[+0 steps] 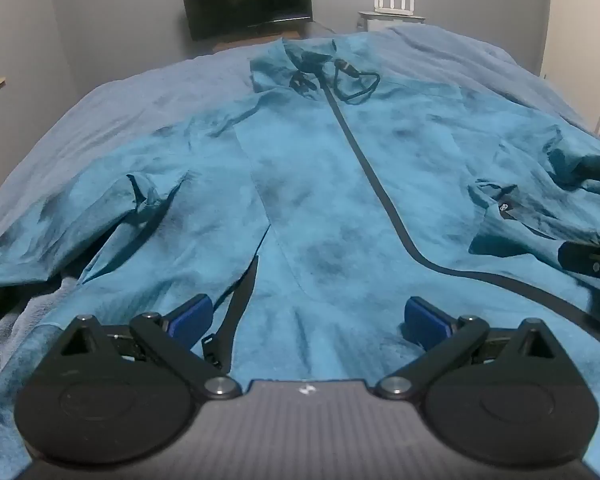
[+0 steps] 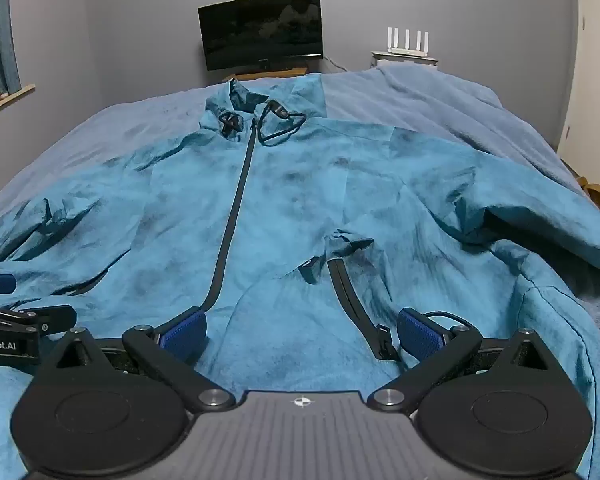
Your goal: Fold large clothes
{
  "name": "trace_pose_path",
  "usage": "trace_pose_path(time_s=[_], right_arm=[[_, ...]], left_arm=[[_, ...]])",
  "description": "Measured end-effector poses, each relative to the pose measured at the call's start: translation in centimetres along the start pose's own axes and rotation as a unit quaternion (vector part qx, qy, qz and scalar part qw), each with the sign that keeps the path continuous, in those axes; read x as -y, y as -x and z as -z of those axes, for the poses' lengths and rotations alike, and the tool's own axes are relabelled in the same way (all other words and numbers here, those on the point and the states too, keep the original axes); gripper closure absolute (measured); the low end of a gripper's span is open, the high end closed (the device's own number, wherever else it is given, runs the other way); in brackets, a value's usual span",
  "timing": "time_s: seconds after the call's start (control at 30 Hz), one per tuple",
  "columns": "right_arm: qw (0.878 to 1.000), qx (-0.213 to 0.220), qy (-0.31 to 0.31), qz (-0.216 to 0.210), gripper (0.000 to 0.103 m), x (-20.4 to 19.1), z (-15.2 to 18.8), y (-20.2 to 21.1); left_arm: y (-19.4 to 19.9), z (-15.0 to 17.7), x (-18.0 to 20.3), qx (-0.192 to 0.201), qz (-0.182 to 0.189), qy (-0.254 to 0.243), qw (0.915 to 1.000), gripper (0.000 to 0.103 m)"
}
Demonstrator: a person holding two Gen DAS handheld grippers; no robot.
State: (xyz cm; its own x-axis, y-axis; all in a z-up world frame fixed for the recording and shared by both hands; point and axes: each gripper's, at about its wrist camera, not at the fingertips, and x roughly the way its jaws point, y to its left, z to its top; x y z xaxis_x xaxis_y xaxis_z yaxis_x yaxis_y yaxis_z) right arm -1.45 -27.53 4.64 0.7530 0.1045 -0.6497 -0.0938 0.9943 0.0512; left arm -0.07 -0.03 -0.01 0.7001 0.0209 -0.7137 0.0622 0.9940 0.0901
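A large teal zip-up jacket lies face up and spread on the bed, collar at the far end, its dark centre zipper closed. It also shows in the right wrist view. My left gripper is open, low over the hem left of the zipper, near a pocket zipper. My right gripper is open over the hem right of the centre zipper, beside the other pocket zipper. Both sleeves lie out to the sides, crumpled. Neither gripper holds cloth.
The jacket rests on a blue bedspread. A dark monitor stands on a desk beyond the bed, and a white router to its right. The right gripper shows at the right edge of the left wrist view.
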Motion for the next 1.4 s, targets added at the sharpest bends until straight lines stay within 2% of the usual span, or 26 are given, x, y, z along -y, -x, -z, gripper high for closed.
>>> trace_pose_path(time_s=[0.5,0.57,1.4], right_arm=[[1.000,-0.005,-0.001,0.003,0.000,1.1,0.4,-0.5],[1.000,-0.007,0.005,0.006,0.000,0.1,0.4,-0.4],[1.000,-0.010,0.006,0.007,0.000,0.0,0.4,-0.5]], left_arm=[[-0.4,0.3,0.2,-0.011,0.012,0.008,0.9998,0.000],[-0.5,0.3,0.1,-0.013,0.015,0.010,0.9997,0.000],[-0.7,0.2,0.0,-0.019,0.019,0.013,0.9996,0.000]])
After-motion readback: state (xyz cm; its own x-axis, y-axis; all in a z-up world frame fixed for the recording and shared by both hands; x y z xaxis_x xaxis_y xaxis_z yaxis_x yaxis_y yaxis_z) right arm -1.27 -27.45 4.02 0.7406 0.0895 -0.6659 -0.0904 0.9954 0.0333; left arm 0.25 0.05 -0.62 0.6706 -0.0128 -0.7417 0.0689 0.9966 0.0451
